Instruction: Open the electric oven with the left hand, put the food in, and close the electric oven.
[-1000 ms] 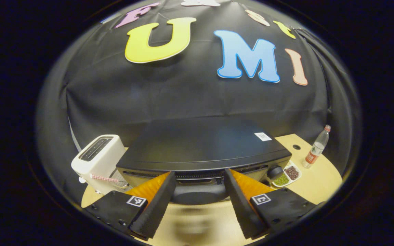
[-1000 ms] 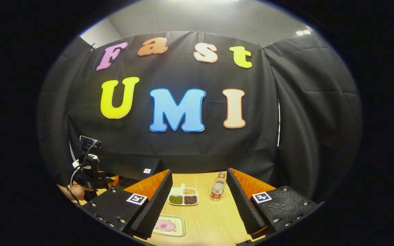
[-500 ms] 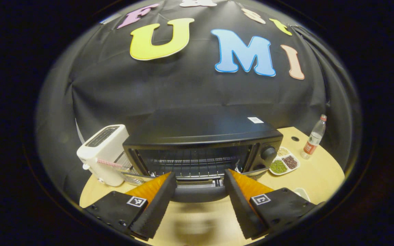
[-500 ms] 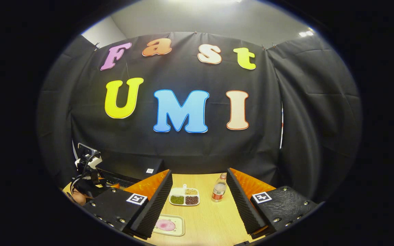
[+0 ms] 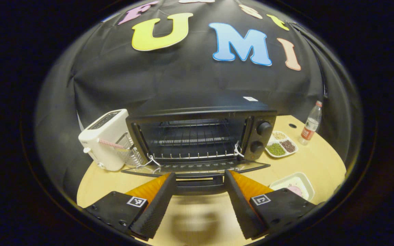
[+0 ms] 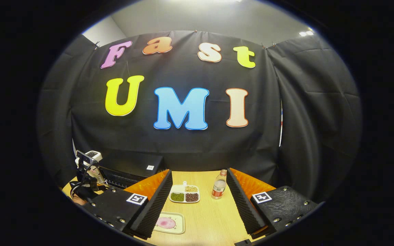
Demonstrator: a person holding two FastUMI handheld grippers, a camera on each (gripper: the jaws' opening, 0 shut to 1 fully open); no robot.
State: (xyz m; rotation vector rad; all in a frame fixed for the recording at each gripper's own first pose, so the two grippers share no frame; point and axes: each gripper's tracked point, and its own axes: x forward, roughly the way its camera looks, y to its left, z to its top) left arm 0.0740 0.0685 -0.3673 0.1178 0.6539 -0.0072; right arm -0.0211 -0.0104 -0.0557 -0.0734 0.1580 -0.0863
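Black electric oven (image 5: pixel 200 136) is sitting mid-tabletop (image 5: pixel 320 164), door (image 5: pixel 197 167) lying flat open, wire rack (image 5: pixel 193 141) showing inside. My left gripper (image 5: pixel 197 205) is spreading its jaws wide either side of the door handle (image 5: pixel 198 186), not pressing it. White toaster (image 5: pixel 106 138) is crowding the oven's left wall. Food tray (image 6: pixel 169 222) is lying just ahead of my right gripper (image 6: pixel 197 208), jaws gaping, gripping nothing. Bean dish (image 6: pixel 184 197) and bottle (image 6: pixel 219 189) are standing farther back, bare wood between.
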